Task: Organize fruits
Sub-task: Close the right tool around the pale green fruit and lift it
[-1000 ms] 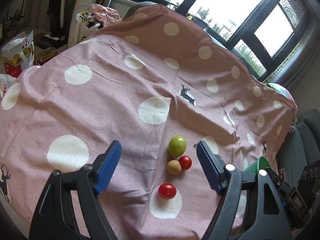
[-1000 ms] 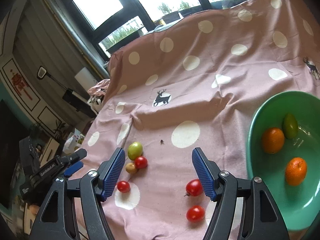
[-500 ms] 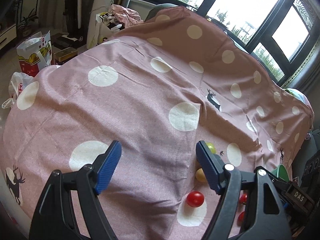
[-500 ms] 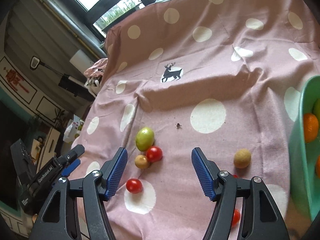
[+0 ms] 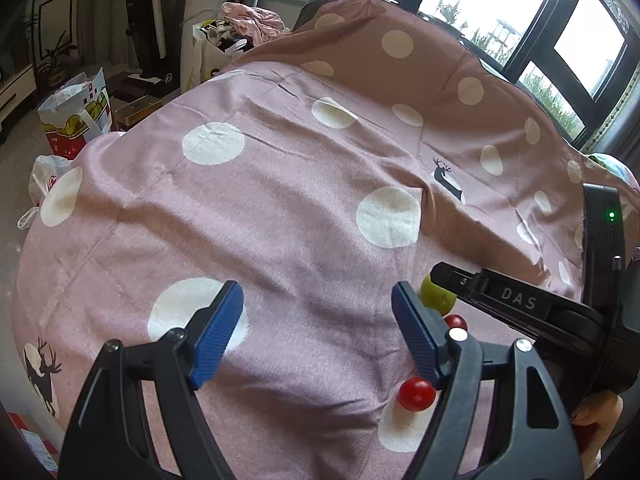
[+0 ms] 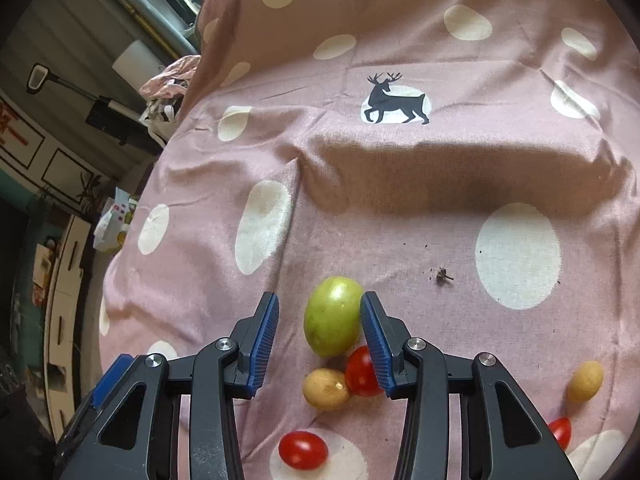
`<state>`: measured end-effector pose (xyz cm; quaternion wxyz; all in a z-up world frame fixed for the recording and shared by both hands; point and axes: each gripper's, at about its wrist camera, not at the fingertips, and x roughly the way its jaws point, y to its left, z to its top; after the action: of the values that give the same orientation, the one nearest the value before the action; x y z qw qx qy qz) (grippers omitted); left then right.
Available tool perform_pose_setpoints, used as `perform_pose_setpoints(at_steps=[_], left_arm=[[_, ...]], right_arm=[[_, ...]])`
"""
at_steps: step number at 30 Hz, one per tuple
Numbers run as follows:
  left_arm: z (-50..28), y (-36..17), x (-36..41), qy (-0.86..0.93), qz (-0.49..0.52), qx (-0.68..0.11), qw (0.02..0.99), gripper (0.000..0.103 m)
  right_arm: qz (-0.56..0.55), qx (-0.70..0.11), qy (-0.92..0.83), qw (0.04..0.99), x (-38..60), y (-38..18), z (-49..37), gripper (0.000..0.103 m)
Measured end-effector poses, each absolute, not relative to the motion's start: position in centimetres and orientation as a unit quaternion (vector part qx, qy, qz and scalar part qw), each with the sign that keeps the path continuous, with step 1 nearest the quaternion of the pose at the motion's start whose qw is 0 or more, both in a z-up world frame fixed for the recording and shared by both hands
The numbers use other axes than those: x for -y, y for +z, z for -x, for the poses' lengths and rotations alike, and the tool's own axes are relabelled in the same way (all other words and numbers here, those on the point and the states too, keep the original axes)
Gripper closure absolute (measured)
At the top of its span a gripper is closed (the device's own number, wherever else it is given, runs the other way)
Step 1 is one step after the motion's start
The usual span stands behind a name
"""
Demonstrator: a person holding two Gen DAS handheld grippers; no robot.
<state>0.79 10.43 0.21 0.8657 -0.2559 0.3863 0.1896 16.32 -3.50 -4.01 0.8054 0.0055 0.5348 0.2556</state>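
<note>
Right tongs (image 6: 319,332) lowered over green fruit (image 6: 333,315), just narrowed around it, left pad not yet touching; pickup imminent. Left tongs (image 5: 318,332) spread, empty.

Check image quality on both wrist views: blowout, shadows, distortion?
Left wrist: windows blown out white, heavy fisheye bending at the edges, dark corner vignette. Right wrist: evenly lit, sharp; a broad soft shadow band crosses the pink cloth above the green fruit.

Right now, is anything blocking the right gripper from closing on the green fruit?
Nothing visible does. The green fruit sits between the closing right gripper pads; a red tomato and yellow fruit crowd its near side.
</note>
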Motion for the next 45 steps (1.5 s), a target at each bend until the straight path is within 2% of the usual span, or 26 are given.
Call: perform_pose_setpoints(at_steps=[6, 13, 18, 24, 33, 45], left_arm=[[-0.8, 0.2, -10.2, 0.187, 0.26, -0.388, 0.864, 0.027], [-0.9, 0.4, -9.7, 0.178, 0.257, -0.39, 0.866, 0.027], [-1.1, 0.5, -8.7, 0.158, 0.258, -0.395, 0.868, 0.027], [-2.0, 0.5, -6.3, 0.117, 0.245, -0.407, 0.872, 0.028], [-3.4, -0.9, -2.2, 0.068, 0.208, -0.445, 0.868, 0.032], [-3.7, -1.4, -0.7, 0.022, 0.229, -0.466, 0.854, 0.035]], right_arm=[[-0.006, -0.553, 0.246, 0.796, 3.4, -5.8, -16.9, 0.066], [-0.032, -0.53, 0.25, 0.81, 5.5, -3.8, -15.8, 0.066], [-0.002, -0.518, 0.249, 0.818, 8.3, -2.2, -12.8, 0.066], [0.001, -0.548, 0.233, 0.803, 12.7, -3.9, -10.4, 0.066], [0.031, -0.557, 0.219, 0.8, 13.3, -5.2, -10.2, 0.066], [-0.05, -0.573, 0.235, 0.784, 16.7, -5.0, -11.4, 0.066]])
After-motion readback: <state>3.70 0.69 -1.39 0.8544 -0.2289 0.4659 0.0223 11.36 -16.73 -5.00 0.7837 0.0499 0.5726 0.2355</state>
